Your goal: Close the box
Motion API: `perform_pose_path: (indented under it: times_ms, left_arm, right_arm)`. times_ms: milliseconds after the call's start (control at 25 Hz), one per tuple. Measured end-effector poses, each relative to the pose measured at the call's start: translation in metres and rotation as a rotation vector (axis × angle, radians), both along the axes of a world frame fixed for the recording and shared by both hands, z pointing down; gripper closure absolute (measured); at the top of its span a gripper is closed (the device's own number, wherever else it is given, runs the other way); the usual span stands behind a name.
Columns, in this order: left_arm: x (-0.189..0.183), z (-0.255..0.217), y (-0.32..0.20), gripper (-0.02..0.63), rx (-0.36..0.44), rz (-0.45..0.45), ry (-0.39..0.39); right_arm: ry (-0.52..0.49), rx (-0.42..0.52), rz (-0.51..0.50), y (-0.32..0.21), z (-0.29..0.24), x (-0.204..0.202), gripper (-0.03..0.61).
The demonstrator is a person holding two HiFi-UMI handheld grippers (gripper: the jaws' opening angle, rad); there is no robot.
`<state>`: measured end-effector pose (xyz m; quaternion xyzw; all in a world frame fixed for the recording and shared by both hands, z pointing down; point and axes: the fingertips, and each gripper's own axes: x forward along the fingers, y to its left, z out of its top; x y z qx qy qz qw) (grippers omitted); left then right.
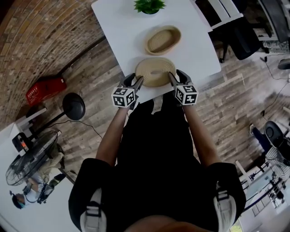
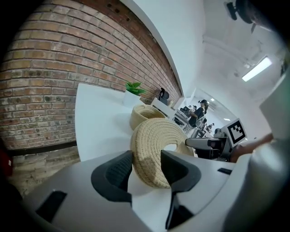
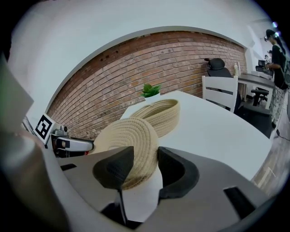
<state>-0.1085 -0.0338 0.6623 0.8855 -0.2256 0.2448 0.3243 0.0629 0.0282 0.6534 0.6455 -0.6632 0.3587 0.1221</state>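
A round woven rope lid (image 1: 155, 71) is at the near edge of the white table (image 1: 117, 28), in front of the person. My left gripper (image 1: 136, 81) grips its left rim and my right gripper (image 1: 174, 78) grips its right rim. In the left gripper view the lid's rim (image 2: 152, 149) fills the gap between the dark pads of the left gripper (image 2: 147, 165). The right gripper view has the lid's rim (image 3: 131, 138) pinched in the right gripper (image 3: 145, 165). The open oval woven box (image 1: 162, 40) stands farther back on the table, apart from the lid.
A potted green plant (image 1: 149, 5) stands at the table's far end behind the box. Chairs (image 1: 240, 36) stand to the right of the table. On the wooden floor to the left are a red case (image 1: 45, 88), a black round stand (image 1: 73, 106) and a fan (image 1: 31, 158).
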Motion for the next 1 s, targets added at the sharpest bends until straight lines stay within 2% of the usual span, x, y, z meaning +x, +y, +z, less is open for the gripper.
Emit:
perform_pose_path:
  times_ms: [200, 360, 1000]
  left_arm:
    - [0.006, -0.01, -0.006, 0.427, 0.021, -0.043, -0.005]
    - [0.009, -0.015, -0.012, 0.473, 0.028, -0.08, -0.006]
    - [0.06, -0.042, -0.037, 0.485, 0.064, -0.233, 0.005]
  right_arm:
    - [0.022, 0.013, -0.04, -0.013, -0.014, 0.01, 0.413]
    - [0.031, 0.018, -0.076, -0.024, -0.023, 0.018, 0.413]
    - [0.013, 0.042, -0.198, -0.07, -0.036, 0.077, 0.413]
